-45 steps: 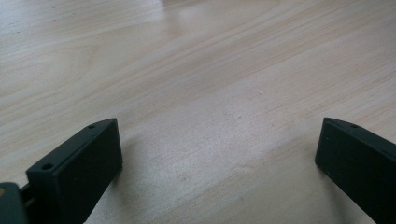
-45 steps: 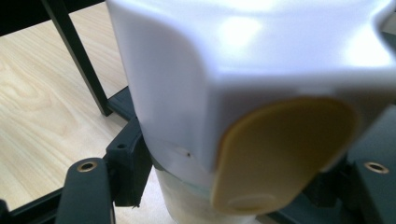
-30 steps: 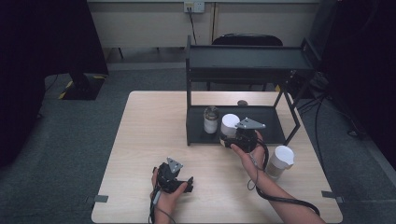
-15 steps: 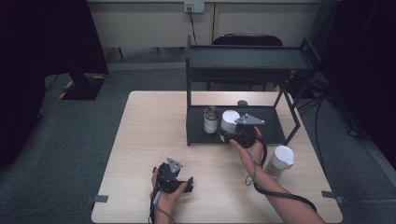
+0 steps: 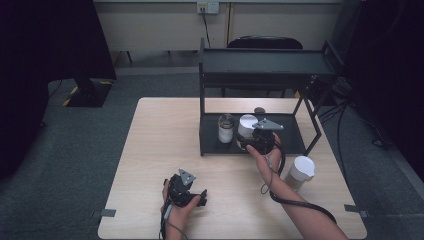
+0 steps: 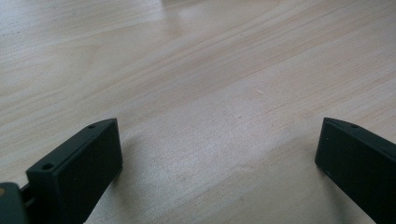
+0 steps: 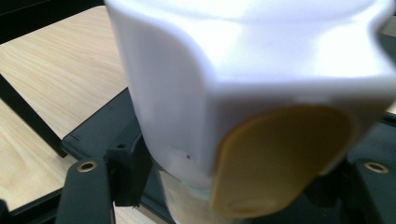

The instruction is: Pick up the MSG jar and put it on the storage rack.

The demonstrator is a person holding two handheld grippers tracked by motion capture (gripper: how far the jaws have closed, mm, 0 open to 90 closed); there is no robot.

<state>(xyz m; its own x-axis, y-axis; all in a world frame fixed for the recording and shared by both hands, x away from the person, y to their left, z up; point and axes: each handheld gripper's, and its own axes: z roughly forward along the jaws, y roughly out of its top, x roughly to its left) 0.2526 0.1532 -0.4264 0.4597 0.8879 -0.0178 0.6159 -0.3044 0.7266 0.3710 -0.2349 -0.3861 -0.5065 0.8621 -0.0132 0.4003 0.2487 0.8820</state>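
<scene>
Between the right gripper (image 5: 248,136)'s pads sits a white-lidded bottle (image 5: 246,126), clamped, on the black rack (image 5: 260,145)'s lower shelf. At seven o'clock from it, the left gripper (image 5: 200,196) rests spread wide on the table (image 5: 150,150).

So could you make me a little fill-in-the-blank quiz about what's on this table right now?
1. The right gripper is shut on a white-lidded ____ on the bottom shelf of the black rack.
2. Next to it on that shelf stands a smaller jar with a ____ lid.
3. The left gripper rests over bare wood with its fingers ____.
4. Another white-lidded container stands on the ____, to the right of the rack.

Missing words: bottle; grey; open; table
</scene>
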